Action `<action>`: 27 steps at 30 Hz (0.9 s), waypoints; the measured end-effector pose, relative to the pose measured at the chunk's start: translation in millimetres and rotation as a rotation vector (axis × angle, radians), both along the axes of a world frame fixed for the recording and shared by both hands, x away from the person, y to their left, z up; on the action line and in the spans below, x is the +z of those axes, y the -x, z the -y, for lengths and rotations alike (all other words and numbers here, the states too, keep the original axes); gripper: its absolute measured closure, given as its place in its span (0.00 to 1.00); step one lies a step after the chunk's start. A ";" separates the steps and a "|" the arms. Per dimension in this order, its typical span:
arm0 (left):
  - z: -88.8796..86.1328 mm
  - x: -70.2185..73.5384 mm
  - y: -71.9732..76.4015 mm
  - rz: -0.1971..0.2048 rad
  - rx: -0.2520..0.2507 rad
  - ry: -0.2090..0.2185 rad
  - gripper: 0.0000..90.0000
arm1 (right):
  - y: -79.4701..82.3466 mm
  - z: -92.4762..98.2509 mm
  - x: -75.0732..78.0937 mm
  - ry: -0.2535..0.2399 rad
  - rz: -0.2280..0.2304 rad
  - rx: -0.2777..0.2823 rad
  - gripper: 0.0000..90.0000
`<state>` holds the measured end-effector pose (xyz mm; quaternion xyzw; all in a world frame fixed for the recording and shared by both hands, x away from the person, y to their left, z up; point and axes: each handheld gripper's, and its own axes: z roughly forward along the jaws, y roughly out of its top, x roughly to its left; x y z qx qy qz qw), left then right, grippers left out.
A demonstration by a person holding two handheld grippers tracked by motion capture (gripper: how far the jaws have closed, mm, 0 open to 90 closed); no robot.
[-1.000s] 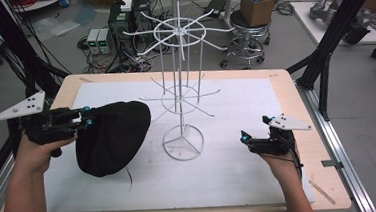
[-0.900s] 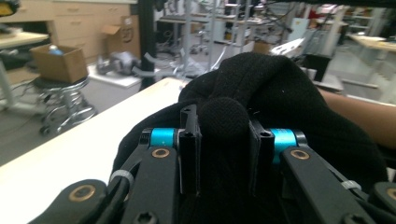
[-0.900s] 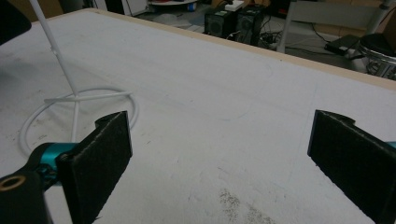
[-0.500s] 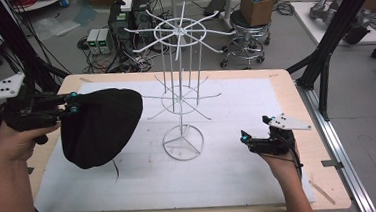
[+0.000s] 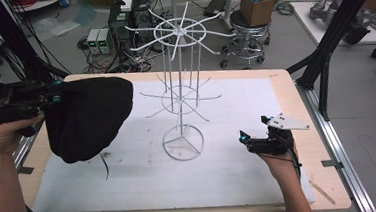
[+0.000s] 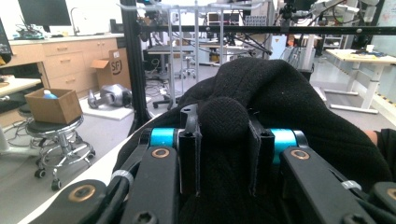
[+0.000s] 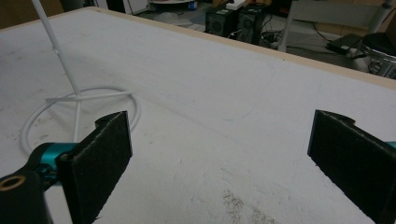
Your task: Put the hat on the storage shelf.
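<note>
Black cap lifted clear of the table, held at 9 o'clock from the wire rack.

Since a second ago the left gripper (image 5: pixel 57 97) has risen with the black cap (image 5: pixel 89 118), jaws clamped on a fold, putting it level with the white wire rack (image 5: pixel 180 94) arms, likely for hanging. The left gripper view shows the pinched fold; the right gripper view shows the right gripper (image 7: pixel 219 154) jaws wide apart, empty, above the table (image 5: pixel 231 183).

right gripper (image 7: pixel 219 154) w/ jaws wide apart, nothing btwn them; black pads (image 7: pixel 100 158) hover just over white table sheet (image 7: pixel 224 93); white wire stand (image 7: pixel 79 100) base ring at left, thin pole rising; wooden table edge beyond; grey boxes (image 7: pixel 236 18) on floor behind.
</note>
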<state>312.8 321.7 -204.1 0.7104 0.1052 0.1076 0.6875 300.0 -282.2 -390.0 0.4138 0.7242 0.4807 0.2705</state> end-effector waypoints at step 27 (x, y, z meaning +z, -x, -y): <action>-17.3 82.1 -19.2 0.086 0.090 0.106 0.80 | -1.6 0.3 -0.7 -0.002 0.001 0.001 0.06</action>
